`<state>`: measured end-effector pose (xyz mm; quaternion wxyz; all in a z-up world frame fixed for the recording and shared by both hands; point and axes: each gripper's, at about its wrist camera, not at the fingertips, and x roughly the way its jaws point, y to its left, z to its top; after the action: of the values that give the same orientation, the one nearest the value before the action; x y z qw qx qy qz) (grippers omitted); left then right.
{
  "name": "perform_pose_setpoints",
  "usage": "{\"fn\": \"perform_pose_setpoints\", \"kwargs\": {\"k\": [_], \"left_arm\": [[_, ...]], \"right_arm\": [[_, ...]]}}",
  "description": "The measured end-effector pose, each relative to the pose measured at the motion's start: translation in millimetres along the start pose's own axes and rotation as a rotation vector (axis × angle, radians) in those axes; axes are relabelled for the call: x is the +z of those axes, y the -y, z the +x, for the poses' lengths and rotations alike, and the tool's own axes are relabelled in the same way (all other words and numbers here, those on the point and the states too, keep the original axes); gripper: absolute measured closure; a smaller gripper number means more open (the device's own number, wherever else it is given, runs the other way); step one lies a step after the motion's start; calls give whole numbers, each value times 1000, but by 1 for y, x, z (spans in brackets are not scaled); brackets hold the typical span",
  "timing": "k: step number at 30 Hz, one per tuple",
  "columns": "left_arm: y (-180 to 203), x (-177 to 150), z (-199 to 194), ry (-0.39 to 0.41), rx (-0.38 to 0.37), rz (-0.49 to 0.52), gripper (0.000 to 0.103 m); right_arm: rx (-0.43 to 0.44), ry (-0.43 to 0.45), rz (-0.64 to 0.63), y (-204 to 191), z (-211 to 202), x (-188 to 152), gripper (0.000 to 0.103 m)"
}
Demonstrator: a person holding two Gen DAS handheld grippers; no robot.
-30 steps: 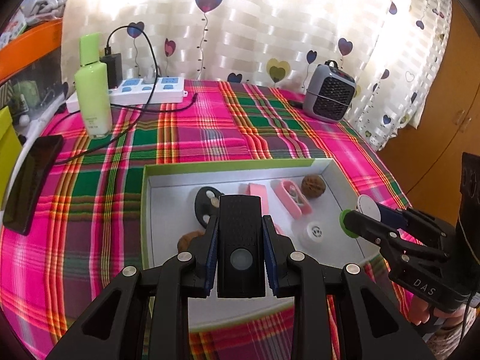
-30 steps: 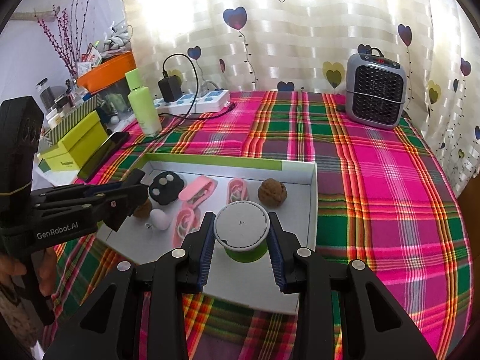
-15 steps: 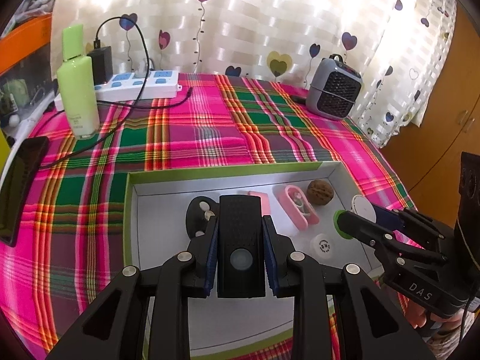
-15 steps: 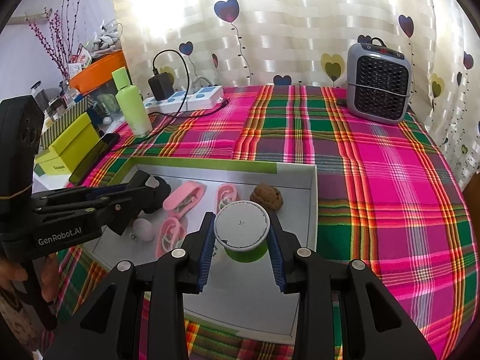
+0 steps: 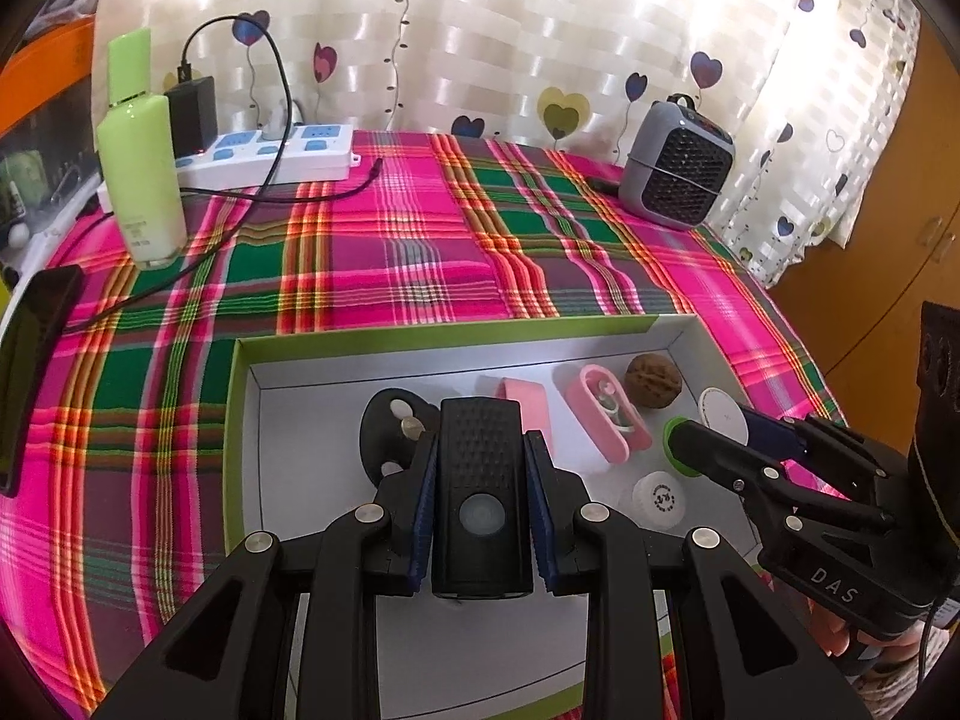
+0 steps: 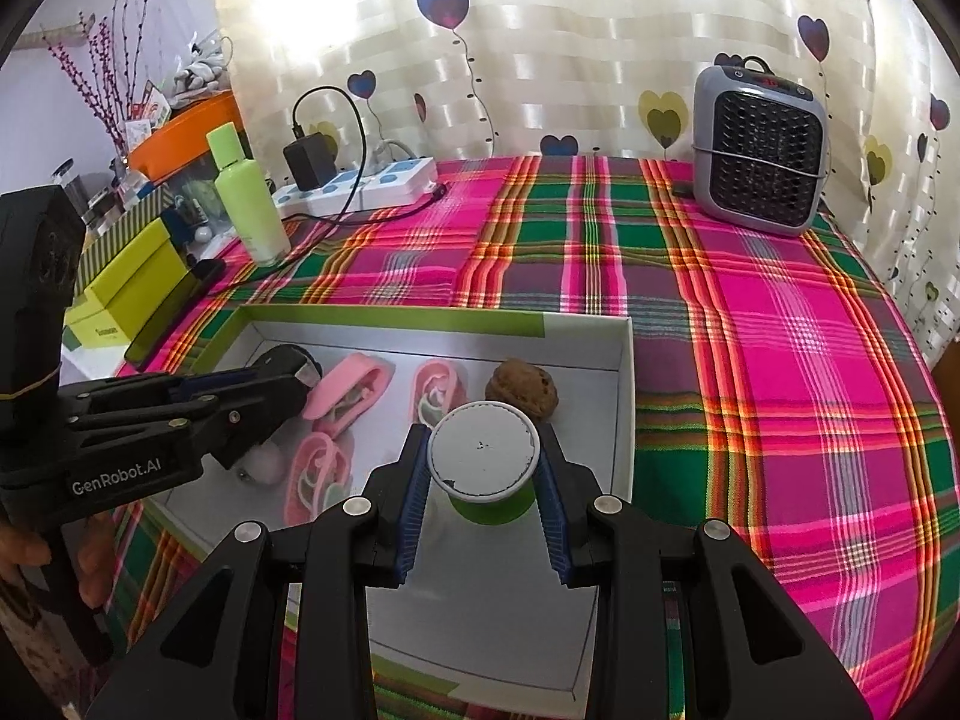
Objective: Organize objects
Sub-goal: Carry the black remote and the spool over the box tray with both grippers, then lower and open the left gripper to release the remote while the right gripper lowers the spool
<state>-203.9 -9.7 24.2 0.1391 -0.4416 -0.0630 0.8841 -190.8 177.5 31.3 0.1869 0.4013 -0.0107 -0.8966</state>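
A shallow white box with a green rim point(image 5: 237, 396) point(image 6: 624, 360) lies on the plaid tablecloth. My left gripper point(image 5: 482, 480) is shut on a black rectangular device point(image 5: 482, 510) and holds it over the box. My right gripper point(image 6: 485, 480) is shut on a green spool with a white top point(image 6: 483, 456), over the box's right side; it also shows in the left wrist view point(image 5: 714, 426). In the box lie pink clips point(image 6: 351, 387) point(image 5: 606, 420), a walnut point(image 6: 521, 396) point(image 5: 653, 381), a black round piece point(image 5: 390, 426) and a white cap point(image 5: 659, 495).
A green bottle point(image 5: 141, 150), a white power strip point(image 5: 270, 153) with charger and cable, and a grey heater point(image 6: 759, 150) stand at the back. A black phone point(image 5: 33, 372) lies at the left. Yellow-green boxes point(image 6: 129, 282) sit beyond the left table edge.
Both grippers have moved forward over the box with their objects still held. The box and its contents appear larger and closer in both views.
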Motion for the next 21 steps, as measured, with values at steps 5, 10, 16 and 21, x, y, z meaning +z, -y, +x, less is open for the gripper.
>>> {"fn": "perform_pose_setpoints", "kwargs": {"k": [5, 10, 16, 21], "left_arm": [[-1, 0, 2, -8, 3, 1, 78], [-1, -1, 4, -8, 0, 1, 78], [0, -1, 3, -7, 4, 1, 78], [0, -1, 3, -8, 4, 0, 78]], "right_arm": [[3, -13, 2, 2, 5, -2, 68], [6, -13, -2, 1, 6, -2, 68], [9, -17, -5, 0, 7, -2, 68], [7, -18, -12, -1, 7, -3, 68]]}}
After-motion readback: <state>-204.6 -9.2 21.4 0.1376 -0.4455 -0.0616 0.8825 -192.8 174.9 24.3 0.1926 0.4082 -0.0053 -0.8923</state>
